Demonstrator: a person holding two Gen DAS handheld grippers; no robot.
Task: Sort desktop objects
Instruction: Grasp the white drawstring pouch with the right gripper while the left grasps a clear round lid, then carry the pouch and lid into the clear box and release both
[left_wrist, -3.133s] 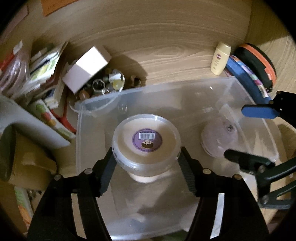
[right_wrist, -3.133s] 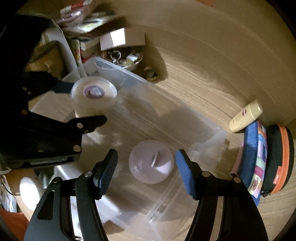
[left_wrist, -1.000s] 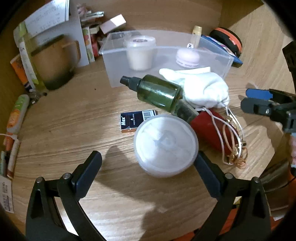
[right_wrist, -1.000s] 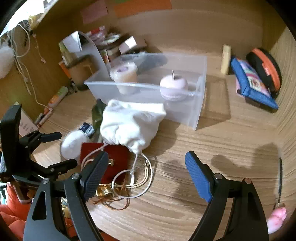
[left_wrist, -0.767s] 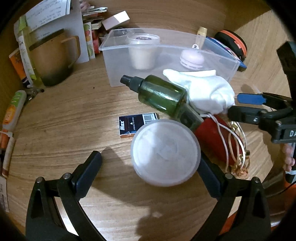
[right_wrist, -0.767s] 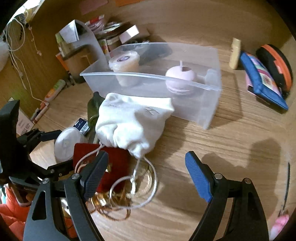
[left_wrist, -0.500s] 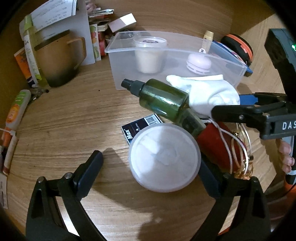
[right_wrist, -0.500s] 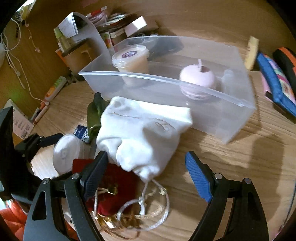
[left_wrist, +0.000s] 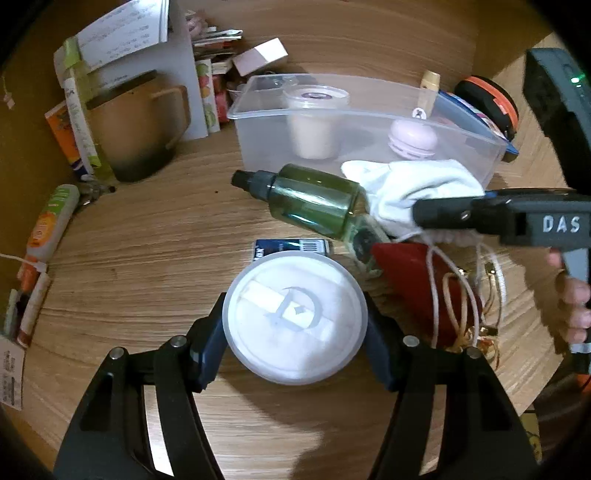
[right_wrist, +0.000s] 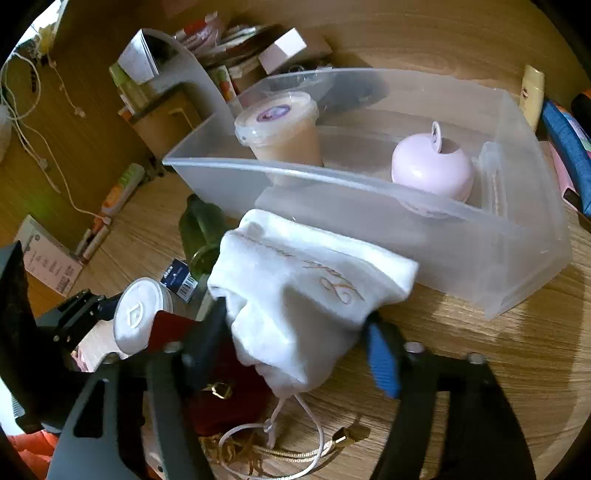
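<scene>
Both grippers grasping desk items
The left gripper (left_wrist: 294, 332) clamps a round white-lidded jar (left_wrist: 294, 316) on the wooden desk (left_wrist: 147, 251); the right gripper (right_wrist: 295, 339) squeezes the white drawstring pouch (right_wrist: 303, 291) beside the clear plastic bin (right_wrist: 517, 266).

A cup (right_wrist: 282, 127) and a rounded case (right_wrist: 432, 171) are held in the bin (right_wrist: 517, 258); before it a pouch (right_wrist: 306, 295) is laid, with a bottle (left_wrist: 314, 201) to its left and a round tub (left_wrist: 293, 317) nearest.

Both wrist views look down close, sharing the clear bin (left_wrist: 369, 122) (right_wrist: 369, 206).
</scene>
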